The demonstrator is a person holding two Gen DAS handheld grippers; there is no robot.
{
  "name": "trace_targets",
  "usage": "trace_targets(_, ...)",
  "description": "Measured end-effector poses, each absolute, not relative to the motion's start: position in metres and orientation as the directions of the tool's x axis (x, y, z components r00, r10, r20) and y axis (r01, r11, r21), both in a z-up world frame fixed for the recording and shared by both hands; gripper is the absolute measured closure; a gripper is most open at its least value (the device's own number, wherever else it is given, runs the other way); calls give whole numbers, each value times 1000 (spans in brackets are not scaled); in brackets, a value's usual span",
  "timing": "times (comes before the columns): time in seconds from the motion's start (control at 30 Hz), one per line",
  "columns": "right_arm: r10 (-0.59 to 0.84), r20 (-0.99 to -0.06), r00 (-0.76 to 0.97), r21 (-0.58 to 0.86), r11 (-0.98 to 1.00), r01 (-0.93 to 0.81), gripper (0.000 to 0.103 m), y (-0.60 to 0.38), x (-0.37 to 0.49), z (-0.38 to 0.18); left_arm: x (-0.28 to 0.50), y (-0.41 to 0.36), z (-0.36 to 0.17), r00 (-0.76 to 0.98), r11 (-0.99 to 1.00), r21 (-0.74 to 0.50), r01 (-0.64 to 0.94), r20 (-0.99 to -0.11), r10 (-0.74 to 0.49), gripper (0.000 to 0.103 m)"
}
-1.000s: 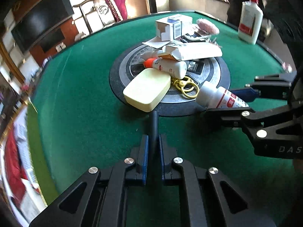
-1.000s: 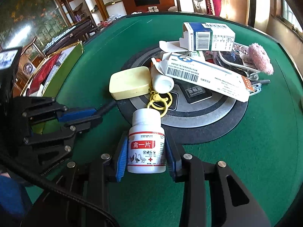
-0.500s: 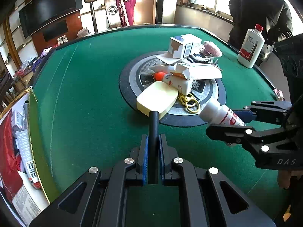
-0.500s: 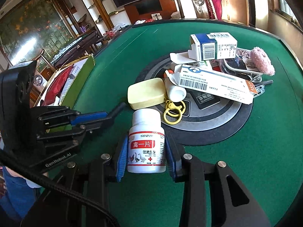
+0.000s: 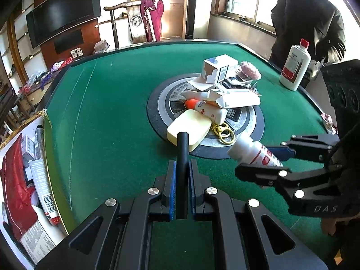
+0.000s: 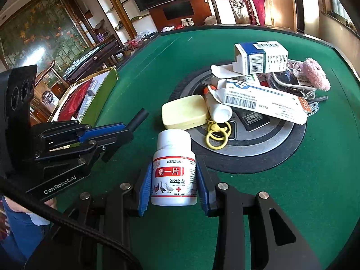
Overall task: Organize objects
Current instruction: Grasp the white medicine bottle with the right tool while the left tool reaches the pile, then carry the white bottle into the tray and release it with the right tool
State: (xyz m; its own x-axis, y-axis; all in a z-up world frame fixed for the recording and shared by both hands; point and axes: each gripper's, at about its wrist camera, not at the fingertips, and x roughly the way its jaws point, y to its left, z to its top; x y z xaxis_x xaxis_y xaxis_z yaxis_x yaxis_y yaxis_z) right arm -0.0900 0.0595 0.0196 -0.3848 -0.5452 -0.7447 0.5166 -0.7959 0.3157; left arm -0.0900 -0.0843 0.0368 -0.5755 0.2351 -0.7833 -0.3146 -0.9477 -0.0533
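My left gripper (image 5: 181,164) is shut on a thin black rod (image 5: 181,168) that sticks out forward over the green table (image 5: 108,117). In the right wrist view that gripper (image 6: 126,128) hovers at the left, its rod (image 6: 138,117) pointing at a yellow soap case (image 6: 183,112). My right gripper (image 6: 174,180) is shut on a white pill bottle (image 6: 174,171) with a red-banded label, held upright above the felt. From the left wrist the bottle (image 5: 252,151) shows tilted in the right gripper (image 5: 265,157).
On the round metal disc (image 6: 258,139) lie a white tube (image 6: 216,108), yellow rings (image 6: 217,135), a long white carton (image 6: 265,101), a blue-white box (image 6: 261,57) and a pink fluffy item (image 6: 315,74). An open box (image 5: 27,180) sits left; a large white bottle (image 5: 294,67) and a person (image 5: 310,18) far right.
The left gripper has risen and tipped up with the rod, so the pile looks farther off and the box at the left has come into view. The right gripper keeps the bottle almost still.
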Motion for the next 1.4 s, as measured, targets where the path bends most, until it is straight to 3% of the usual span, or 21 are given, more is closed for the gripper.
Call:
trace_targets(0.7,-605,-700,-379,363,-759,541,69,14,-69,41,-66,-136,80,-675,-958,-158,-239,-683,281,95)
trace_targets(1.1,-634,-702,-325,323,-690,648,69,-50,-49,49,-27,-209,87,-733,-973,-197,-117,-644,218,95)
trace_targets(1.4,-667,-703,-246,299,-591,749,69,-118,-22,48,4,-277,74,-748,-981,-191,29,-655,106,95)
